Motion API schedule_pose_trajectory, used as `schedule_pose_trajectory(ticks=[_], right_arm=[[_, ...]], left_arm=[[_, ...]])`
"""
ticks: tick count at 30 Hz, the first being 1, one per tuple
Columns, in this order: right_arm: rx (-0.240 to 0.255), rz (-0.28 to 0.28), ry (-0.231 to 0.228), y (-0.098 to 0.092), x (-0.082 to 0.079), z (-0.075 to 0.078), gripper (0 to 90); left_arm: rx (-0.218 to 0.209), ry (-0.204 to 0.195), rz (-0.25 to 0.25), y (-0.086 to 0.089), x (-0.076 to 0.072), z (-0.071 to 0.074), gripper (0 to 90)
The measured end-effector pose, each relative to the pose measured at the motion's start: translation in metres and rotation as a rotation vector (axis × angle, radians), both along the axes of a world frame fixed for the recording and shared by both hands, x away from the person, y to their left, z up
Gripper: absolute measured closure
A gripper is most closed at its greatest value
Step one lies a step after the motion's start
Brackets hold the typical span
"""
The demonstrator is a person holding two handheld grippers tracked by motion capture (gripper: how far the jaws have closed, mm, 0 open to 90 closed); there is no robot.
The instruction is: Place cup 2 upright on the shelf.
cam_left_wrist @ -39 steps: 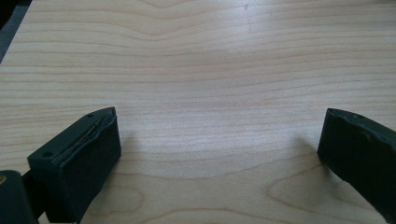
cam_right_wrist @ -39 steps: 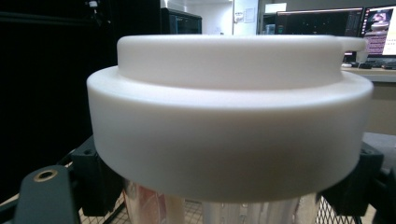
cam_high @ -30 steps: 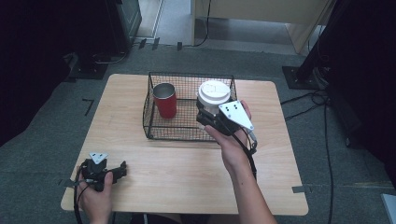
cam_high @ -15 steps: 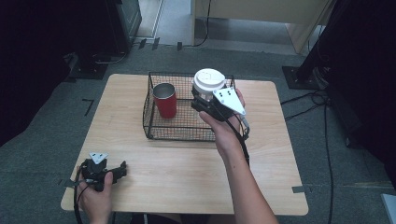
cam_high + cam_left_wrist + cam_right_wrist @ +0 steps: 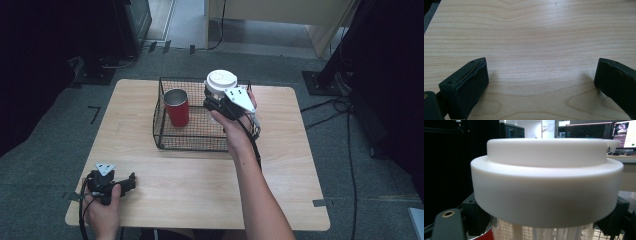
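High view: right gripper [image 5: 216, 104] clamped on clear plastic cup with white lid [image 5: 220, 83], held above black wire basket [image 5: 195, 144] on pale wood counter [image 5: 290, 165]. Red metal cup [image 5: 177, 107] already inside; lidded cup not yet set down.
Left gripper view: left gripper [image 5: 541, 80] wide open, empty.
Right gripper view: lid [image 5: 546, 177] close up.

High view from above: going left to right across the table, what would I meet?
Left claw resting near the table's front left corner → red cup in the wire basket → white-lidded clear cup gripped by the right claw over the basket's right part.
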State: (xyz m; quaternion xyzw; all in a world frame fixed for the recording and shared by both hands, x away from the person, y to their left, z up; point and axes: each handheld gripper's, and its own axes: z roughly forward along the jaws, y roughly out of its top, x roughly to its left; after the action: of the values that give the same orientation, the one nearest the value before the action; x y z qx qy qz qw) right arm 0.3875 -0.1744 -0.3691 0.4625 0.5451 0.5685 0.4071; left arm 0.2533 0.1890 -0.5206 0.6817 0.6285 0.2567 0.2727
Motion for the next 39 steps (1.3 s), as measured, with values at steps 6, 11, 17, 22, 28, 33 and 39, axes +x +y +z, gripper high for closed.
schedule_pose_trajectory(ticks=[6,11,17,22,28,33,39], right_arm=[[-0.042,-0.001,-0.003,0.004,0.012,-0.014,16.2],[-0.044,0.001,0.036,0.008,0.023,-0.031,16.1],[-0.036,-0.011,0.067,0.007,0.030,-0.043,16.1],[-0.061,-0.022,0.098,0.006,0.036,-0.052,16.1],[-0.060,-0.039,0.129,0.003,0.041,-0.059,16.1],[-0.066,-0.053,0.147,0.001,0.044,-0.063,16.1],[-0.077,-0.047,0.168,0.001,0.045,-0.070,16.1]], left_arm=[[0.001,0.002,-0.002,0.000,0.000,0.000,0.1],[0.001,0.003,-0.002,0.000,0.000,0.000,0.1],[0.002,0.001,-0.002,0.000,0.000,0.000,0.1],[0.002,0.002,-0.002,0.000,0.000,0.000,0.1],[0.001,0.002,-0.002,0.000,0.000,0.000,0.1],[0.003,0.003,-0.003,0.000,0.000,0.000,0.1],[0.001,0.002,-0.002,0.000,0.000,0.000,0.1]])
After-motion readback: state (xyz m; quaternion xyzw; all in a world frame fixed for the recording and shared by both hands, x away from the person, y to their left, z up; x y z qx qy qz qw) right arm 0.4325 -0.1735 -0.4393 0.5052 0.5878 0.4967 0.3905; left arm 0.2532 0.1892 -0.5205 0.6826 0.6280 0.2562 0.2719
